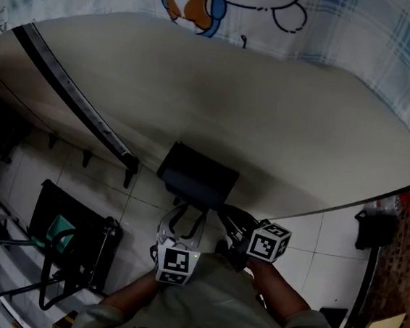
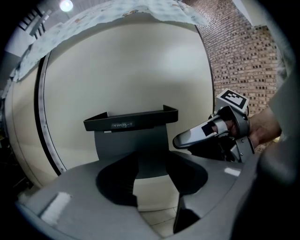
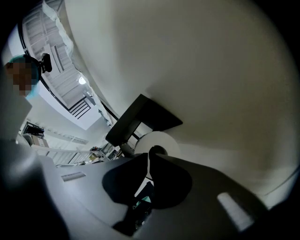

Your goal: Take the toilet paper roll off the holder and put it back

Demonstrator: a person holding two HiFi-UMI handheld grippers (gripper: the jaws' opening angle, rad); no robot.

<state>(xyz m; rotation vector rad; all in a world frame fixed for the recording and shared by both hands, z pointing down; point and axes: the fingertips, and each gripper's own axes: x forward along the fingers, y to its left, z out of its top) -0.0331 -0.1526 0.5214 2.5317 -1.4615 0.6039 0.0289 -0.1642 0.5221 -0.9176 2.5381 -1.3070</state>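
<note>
**Head view:** The toilet paper holder (image 1: 198,177) is fixed to the cream wall (image 1: 269,108). The left gripper (image 1: 185,217) and right gripper (image 1: 230,217) sit just beneath it. No roll is visible here.

**Left gripper view:** The jaws stand well apart and hold nothing. The holder's front plate shows beyond the gap.

**Right gripper view:** The jaws are closed together, with their tips at the core of the toilet paper roll (image 3: 164,140), which is mounted under the holder. A grip cannot be confirmed.

**Assessment:** Removal is only starting. The next move calls for a secure hold, then sliding the roll off sideways.
</note>
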